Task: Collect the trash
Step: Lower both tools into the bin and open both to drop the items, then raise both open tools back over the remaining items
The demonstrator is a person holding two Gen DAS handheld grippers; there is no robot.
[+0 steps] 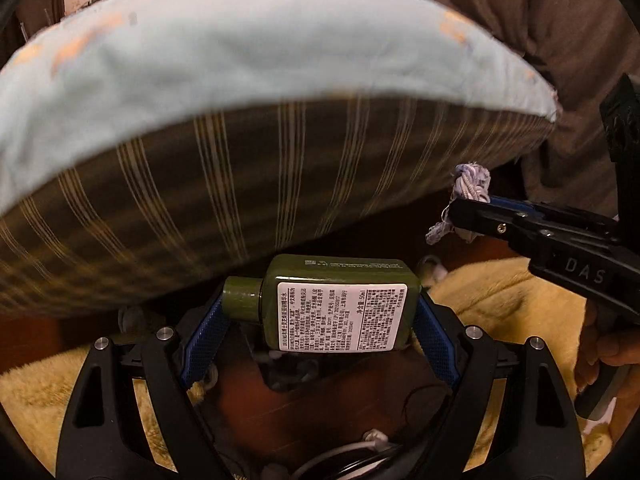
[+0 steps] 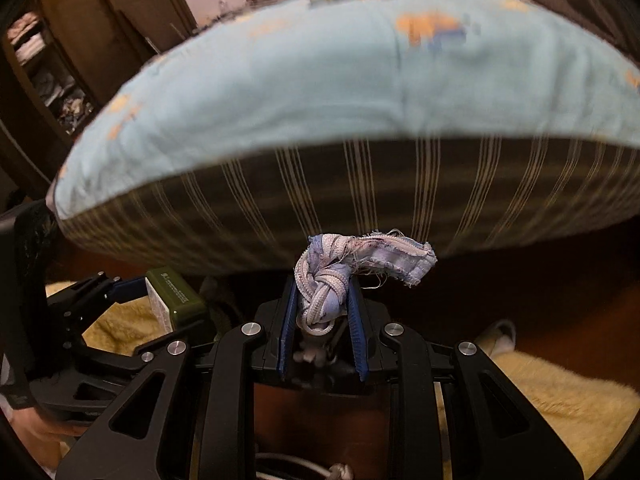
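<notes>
My left gripper (image 1: 320,308) is shut on a small dark green bottle (image 1: 340,304) with a white printed label, held sideways with its cap to the left. The bottle also shows in the right wrist view (image 2: 172,296), at the left. My right gripper (image 2: 322,300) is shut on a knotted scrap of pale blue and white cloth strap (image 2: 340,268), whose frayed end sticks out to the right. In the left wrist view the right gripper (image 1: 460,212) comes in from the right with the cloth scrap (image 1: 468,184) at its tip.
A bed with a light blue sheet (image 1: 260,52) and a dark striped mattress side (image 1: 240,184) fills the space ahead. Below is a dark wooden floor (image 1: 320,400) and a yellow fluffy rug (image 2: 540,392). Shelves (image 2: 44,72) stand far left.
</notes>
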